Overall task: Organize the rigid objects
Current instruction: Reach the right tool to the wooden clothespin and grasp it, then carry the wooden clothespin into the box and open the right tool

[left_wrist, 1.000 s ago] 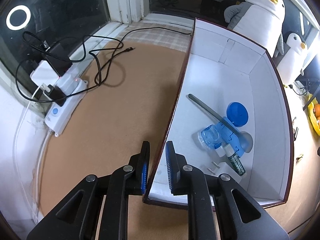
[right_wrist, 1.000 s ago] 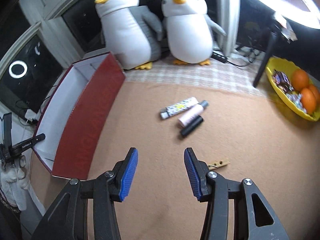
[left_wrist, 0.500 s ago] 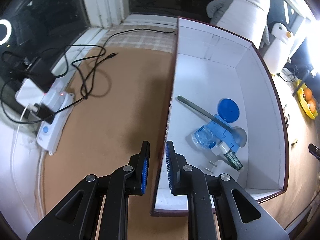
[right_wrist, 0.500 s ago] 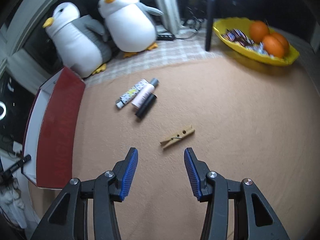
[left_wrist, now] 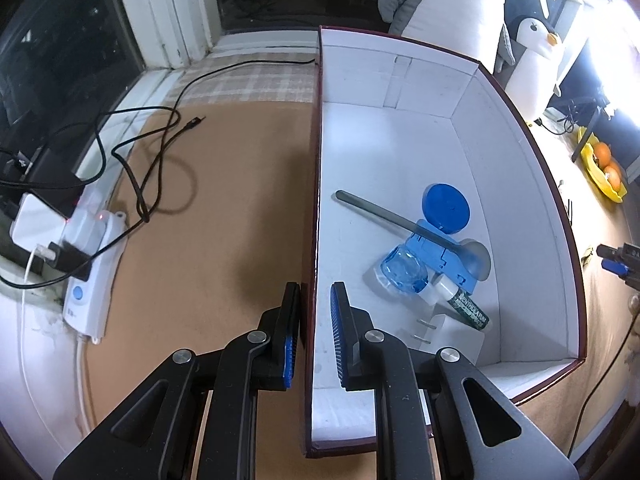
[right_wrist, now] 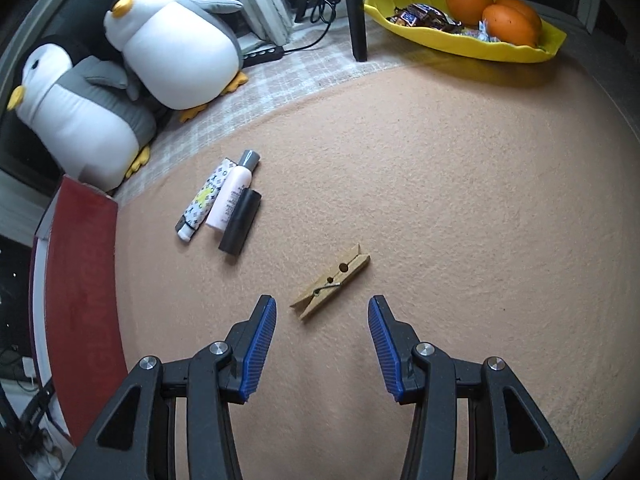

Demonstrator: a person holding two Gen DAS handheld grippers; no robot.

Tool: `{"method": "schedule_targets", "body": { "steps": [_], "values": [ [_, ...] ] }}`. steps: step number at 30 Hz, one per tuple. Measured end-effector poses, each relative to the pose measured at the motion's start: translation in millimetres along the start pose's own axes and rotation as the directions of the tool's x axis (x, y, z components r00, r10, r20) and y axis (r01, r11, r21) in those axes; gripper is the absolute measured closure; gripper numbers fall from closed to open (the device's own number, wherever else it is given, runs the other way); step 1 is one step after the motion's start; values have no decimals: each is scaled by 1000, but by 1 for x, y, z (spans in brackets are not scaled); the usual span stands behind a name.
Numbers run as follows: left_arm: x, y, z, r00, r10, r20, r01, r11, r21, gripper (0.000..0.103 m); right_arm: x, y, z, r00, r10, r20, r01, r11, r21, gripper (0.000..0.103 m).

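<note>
My left gripper (left_wrist: 314,334) straddles the left wall of the red box (left_wrist: 314,184), with a small gap on its right side. Whether it presses the wall I cannot tell. Inside the white-lined box lie a blue plastic piece (left_wrist: 438,236), a grey stick (left_wrist: 376,212), a green tube (left_wrist: 468,310) and a white plug (left_wrist: 444,334). My right gripper (right_wrist: 322,332) is open and empty, just before a wooden clothespin (right_wrist: 332,282) on the tan mat. Beyond it lie a patterned tube (right_wrist: 204,200), a pink bottle (right_wrist: 234,194) and a black tube (right_wrist: 240,222). The box's red side (right_wrist: 80,288) stands at the left.
Two penguin plush toys (right_wrist: 172,40) sit at the back. A yellow bowl (right_wrist: 460,36) with oranges and sweets is at the back right, beside a black stand leg (right_wrist: 356,12). A power strip (left_wrist: 90,264) with black cables (left_wrist: 160,152) lies left of the box.
My right gripper has swung right and come down towards the clothespin, which now lies just ahead of the fingertips. My left gripper's view has shifted along the box wall; its jaws stay the same.
</note>
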State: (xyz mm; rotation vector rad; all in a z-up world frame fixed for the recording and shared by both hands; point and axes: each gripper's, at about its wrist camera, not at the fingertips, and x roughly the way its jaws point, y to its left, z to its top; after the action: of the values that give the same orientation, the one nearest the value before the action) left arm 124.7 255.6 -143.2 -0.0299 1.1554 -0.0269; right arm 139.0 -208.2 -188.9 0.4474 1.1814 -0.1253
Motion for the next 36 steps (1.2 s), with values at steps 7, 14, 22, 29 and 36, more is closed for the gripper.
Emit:
{"method": "schedule_targets", "body": {
  "steps": [7, 14, 22, 29, 36],
  "values": [
    [3, 5, -1, 1000, -10, 4, 10, 1000, -16, 95, 14, 11, 9, 998, -48, -29, 47, 999, -15, 59],
    [3, 7, -5, 1000, -21, 9, 21, 999, -33, 96, 27, 23, 17, 993, -102, -61, 98, 993, -69, 72],
    [2, 7, -7, 1000, -23, 14, 24, 999, -37, 96, 33, 18, 16, 992, -98, -82, 88, 990, -108, 92],
    [1, 7, -6, 1000, -26, 16, 27, 999, -38, 96, 17, 15, 6, 996, -74, -51, 67, 990, -120, 92],
    [1, 8, -6, 999, -28, 18, 28, 998, -48, 96, -35, 70, -10, 1000, 19, 25, -11, 965, -262, 92]
  ]
}}
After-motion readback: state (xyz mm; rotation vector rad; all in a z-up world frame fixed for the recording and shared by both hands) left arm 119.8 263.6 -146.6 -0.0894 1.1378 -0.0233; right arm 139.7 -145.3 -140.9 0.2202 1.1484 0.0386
